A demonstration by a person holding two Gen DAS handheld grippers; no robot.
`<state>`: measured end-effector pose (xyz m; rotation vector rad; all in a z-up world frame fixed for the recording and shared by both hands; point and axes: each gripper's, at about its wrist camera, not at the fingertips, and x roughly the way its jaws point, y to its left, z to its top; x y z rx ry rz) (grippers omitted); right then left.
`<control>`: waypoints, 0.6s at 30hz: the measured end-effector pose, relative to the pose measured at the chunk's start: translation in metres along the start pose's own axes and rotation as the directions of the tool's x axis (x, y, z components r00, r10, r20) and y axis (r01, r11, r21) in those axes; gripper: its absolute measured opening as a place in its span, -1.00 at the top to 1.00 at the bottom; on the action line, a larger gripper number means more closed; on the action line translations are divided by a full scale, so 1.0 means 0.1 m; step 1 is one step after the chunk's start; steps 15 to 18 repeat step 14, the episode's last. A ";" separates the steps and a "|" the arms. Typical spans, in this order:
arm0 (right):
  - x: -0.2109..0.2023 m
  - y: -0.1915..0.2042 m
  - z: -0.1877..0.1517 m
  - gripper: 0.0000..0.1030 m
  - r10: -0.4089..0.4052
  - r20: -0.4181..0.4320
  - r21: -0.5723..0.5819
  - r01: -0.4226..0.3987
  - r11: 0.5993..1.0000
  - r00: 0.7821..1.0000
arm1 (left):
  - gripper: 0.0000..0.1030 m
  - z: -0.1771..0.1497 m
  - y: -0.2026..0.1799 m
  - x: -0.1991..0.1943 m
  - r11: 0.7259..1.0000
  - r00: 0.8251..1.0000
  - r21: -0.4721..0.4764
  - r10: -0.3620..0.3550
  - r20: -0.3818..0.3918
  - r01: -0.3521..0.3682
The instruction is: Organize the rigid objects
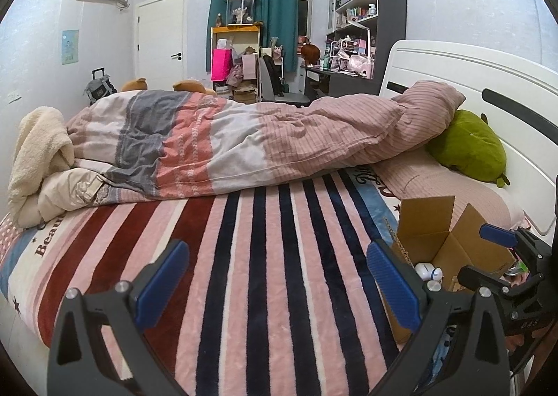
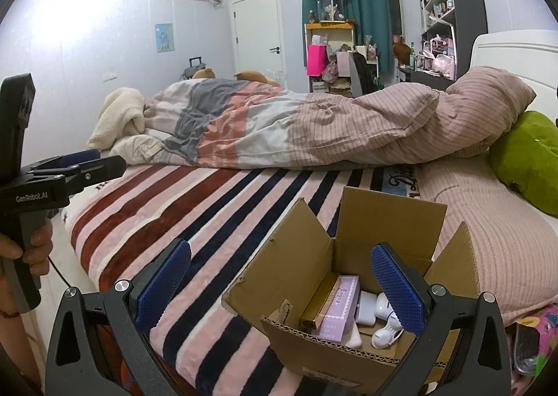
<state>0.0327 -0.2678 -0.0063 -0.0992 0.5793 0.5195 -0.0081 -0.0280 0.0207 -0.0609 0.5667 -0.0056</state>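
An open cardboard box (image 2: 303, 340) stands on the striped blanket (image 2: 209, 214) at the bed's near right. Inside lie a gold tube (image 2: 319, 305), a purple carton (image 2: 340, 309), a white case (image 2: 368, 307) and a white device (image 2: 385, 331). My right gripper (image 2: 280, 288) is open and empty, held above the box's near edge. My left gripper (image 1: 277, 286) is open and empty over the bare blanket (image 1: 244, 256), left of the box (image 1: 432, 239). The right gripper also shows at the right edge of the left wrist view (image 1: 488, 256), and the left one at the left edge of the right wrist view (image 2: 87, 162).
A rumpled duvet (image 1: 244, 138) lies across the bed behind the blanket. A green plush (image 1: 469, 146) and pink pillow (image 2: 488, 221) sit by the white headboard (image 1: 470, 75). A cream fleece (image 1: 38, 152) is bunched at far left. Shelves and a desk stand beyond.
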 end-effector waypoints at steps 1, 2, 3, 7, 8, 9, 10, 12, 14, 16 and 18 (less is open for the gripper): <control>0.00 0.00 0.00 -1.00 0.000 0.000 0.001 0.000 1.000 1.000 | -0.97 0.01 -0.01 0.01 1.000 1.000 0.000 0.001 -0.001 -0.001; 0.00 0.00 0.01 -1.00 0.000 0.001 0.002 0.000 1.000 1.000 | -0.97 0.00 0.00 0.01 1.000 1.000 -0.001 0.003 -0.002 -0.003; 0.00 -0.01 0.01 -1.00 0.000 0.000 0.001 0.000 1.000 1.000 | -0.97 0.00 0.00 0.01 1.000 1.000 -0.001 0.004 -0.002 -0.004; 0.01 -0.01 0.00 -1.00 -0.001 -0.005 0.005 0.001 1.000 1.000 | -0.97 0.00 -0.01 0.01 1.000 1.000 -0.001 0.010 -0.003 -0.010; 0.02 -0.01 -0.01 -1.00 -0.001 -0.006 0.006 0.001 1.000 1.000 | -0.97 0.00 -0.01 0.01 1.000 1.000 -0.001 0.011 -0.003 -0.011; 0.02 -0.01 -0.01 -1.00 -0.002 -0.007 0.006 0.002 1.000 1.000 | -0.97 0.00 -0.01 0.01 1.000 1.000 -0.001 0.011 -0.003 -0.011; 0.01 -0.01 -0.02 -1.00 -0.001 -0.008 0.007 0.001 1.000 1.000 | -0.97 0.00 -0.01 0.01 1.000 1.000 -0.001 0.010 -0.003 -0.010; 0.01 -0.01 -0.01 -1.00 -0.001 -0.006 0.007 0.001 1.000 1.000 | -0.97 0.00 0.00 0.01 1.000 1.000 0.000 0.011 -0.004 -0.011; 0.01 -0.01 -0.02 -1.00 0.000 -0.004 0.006 0.000 1.000 1.000 | -0.97 0.00 0.00 0.01 1.000 1.000 -0.002 0.013 -0.005 -0.013; 0.01 -0.01 -0.02 -1.00 0.000 -0.004 0.006 0.000 1.000 1.000 | -0.97 0.00 0.00 0.01 1.000 1.000 -0.002 0.013 -0.005 -0.013; 0.01 -0.01 -0.02 -1.00 0.000 -0.004 0.006 0.000 1.000 1.000 | -0.97 0.00 0.00 0.01 1.000 1.000 -0.002 0.013 -0.005 -0.013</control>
